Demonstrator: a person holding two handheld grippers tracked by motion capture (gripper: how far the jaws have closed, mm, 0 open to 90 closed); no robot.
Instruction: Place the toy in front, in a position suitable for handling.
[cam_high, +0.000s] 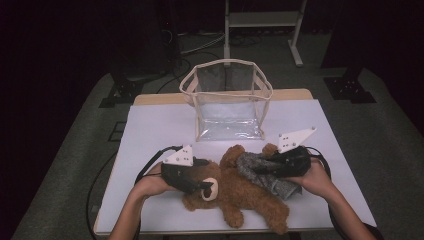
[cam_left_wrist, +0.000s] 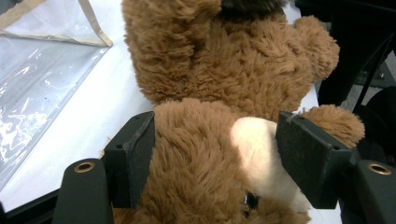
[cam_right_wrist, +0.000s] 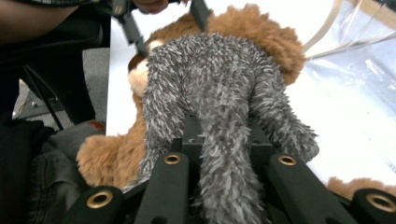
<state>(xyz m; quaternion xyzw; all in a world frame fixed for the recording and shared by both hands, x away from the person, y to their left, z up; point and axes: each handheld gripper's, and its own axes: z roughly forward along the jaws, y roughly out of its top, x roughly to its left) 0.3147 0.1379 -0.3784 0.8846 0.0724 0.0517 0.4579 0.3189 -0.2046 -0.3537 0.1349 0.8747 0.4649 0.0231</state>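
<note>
Brown plush teddy bear (cam_high: 240, 192), lying across the near half of the table, nearest the high view's camera; pale muzzle (cam_high: 212, 189) turned toward the person's left, legs toward the near edge.

White table cover (cam_high: 155, 130): spread over a wooden top, carrying every item listed below.

Clear plastic bag (cam_high: 227, 100) with beige trim: standing upright and open-topped at the far middle of the table, just beyond the bear, apart from both grippers.

Grey fuzzy garment (cam_high: 267, 175): draped over the bear's body on the person's right side; a fold of it is bunched up off the bear.

Right gripper (cam_right_wrist: 224, 154): jaws nearly together, clamped on that grey fold, which passes between them in the right gripper view. Person's right hand (cam_high: 315, 181) wraps its body.

Left gripper (cam_left_wrist: 217, 154): jaws at a middling width, set on either side of the bear's head, one at the brown fur, the other at the pale muzzle; the pads lie against the plush, though how firmly they press I cannot tell. Person's left hand (cam_high: 150, 184) holds it beside the bear's head.
</note>
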